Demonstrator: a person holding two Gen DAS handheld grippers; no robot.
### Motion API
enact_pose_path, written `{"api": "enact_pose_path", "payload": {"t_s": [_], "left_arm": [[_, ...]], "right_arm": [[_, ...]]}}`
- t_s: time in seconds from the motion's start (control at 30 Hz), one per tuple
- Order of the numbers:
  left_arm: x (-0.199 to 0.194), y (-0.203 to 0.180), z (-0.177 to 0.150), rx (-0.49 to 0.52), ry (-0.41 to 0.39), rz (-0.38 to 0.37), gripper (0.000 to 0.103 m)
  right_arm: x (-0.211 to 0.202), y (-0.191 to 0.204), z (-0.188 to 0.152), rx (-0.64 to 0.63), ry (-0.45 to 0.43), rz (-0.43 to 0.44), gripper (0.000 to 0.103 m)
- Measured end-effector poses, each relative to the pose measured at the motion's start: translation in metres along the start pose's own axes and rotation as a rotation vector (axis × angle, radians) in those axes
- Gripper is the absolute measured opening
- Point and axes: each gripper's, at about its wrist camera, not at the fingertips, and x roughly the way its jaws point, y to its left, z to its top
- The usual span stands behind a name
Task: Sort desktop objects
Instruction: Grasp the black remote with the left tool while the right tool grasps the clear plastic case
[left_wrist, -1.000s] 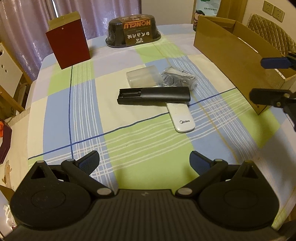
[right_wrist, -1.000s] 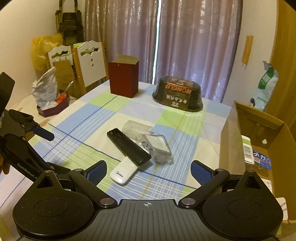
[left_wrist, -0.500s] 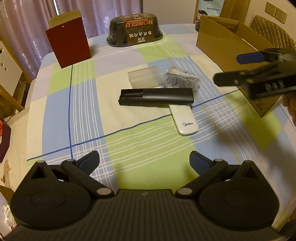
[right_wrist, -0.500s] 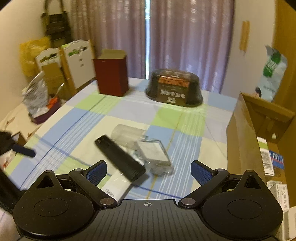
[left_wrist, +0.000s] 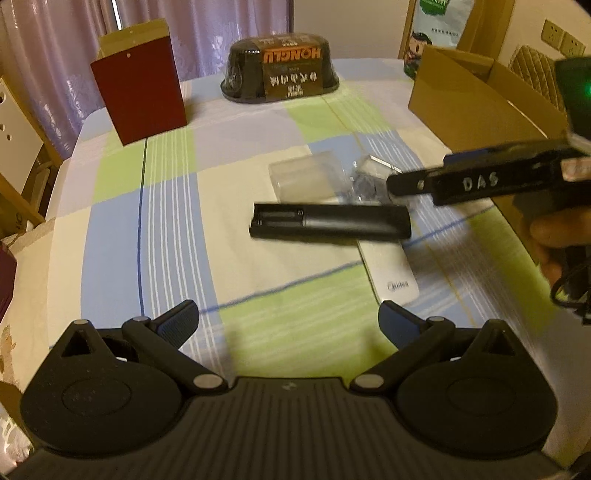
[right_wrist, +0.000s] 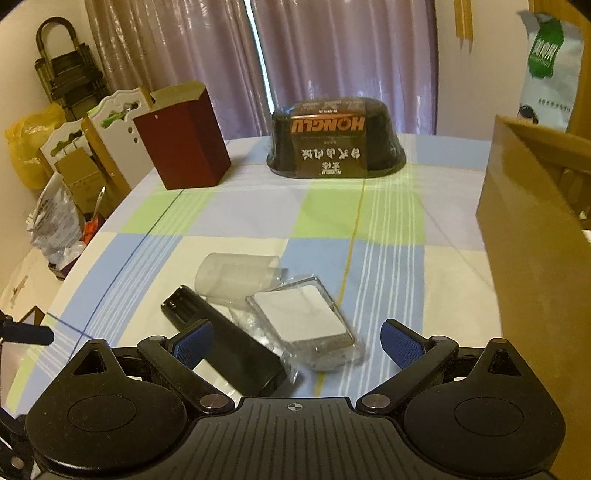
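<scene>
A black remote lies back-up across a white remote on the checked tablecloth. Behind them rest a clear plastic tube and a clear packet. My left gripper stands open over the near cloth, short of the remotes, holding nothing. My right gripper comes in from the right, held by a hand, its fingers over the packet. In the right wrist view, that gripper is open, with the clear packet lying between its fingers and the black remote under the left finger.
An open cardboard box stands along the right edge of the table. A dark red box and a black wrapped HONGLU package stand at the back. Chairs and bags crowd the floor left of the table.
My right gripper has swung from beside the cardboard box leftwards and down over the clear packet. The left gripper has barely moved. Nothing on the table has shifted.
</scene>
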Motion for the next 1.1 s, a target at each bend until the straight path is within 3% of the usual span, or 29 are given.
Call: {"api": "enact_pose_path", "payload": {"t_s": [0.27, 0.5, 0.57, 0.6, 0.63, 0.73, 0.97, 1.1], "left_arm": [[0.023, 0.009, 0.016, 0.029, 0.018, 0.006, 0.102], [0.030, 0.012, 0.011, 0.003, 0.040, 0.007, 0.102], [0.031, 0.012, 0.009, 0.002, 0.046, 0.010, 0.102], [0.032, 0.012, 0.009, 0.001, 0.047, 0.011, 0.102], [0.032, 0.012, 0.008, -0.001, 0.048, 0.012, 0.102], [0.030, 0.012, 0.008, -0.006, 0.045, 0.012, 0.102], [0.029, 0.008, 0.012, 0.008, 0.018, 0.006, 0.102], [0.032, -0.008, 0.018, 0.180, -0.022, -0.025, 0.102]], "right_arm": [[0.033, -0.011, 0.008, -0.028, 0.052, 0.039, 0.099], [0.050, -0.021, 0.017, -0.036, 0.077, 0.091, 0.098], [0.053, -0.020, 0.018, -0.044, 0.094, 0.104, 0.080], [0.055, -0.020, 0.019, -0.049, 0.103, 0.109, 0.078], [0.056, -0.019, 0.018, -0.057, 0.106, 0.104, 0.078], [0.057, -0.018, 0.016, -0.073, 0.113, 0.086, 0.065], [0.035, -0.029, 0.006, 0.004, 0.102, -0.040, 0.063], [0.016, -0.037, -0.006, 0.036, 0.105, -0.089, 0.063]]}}
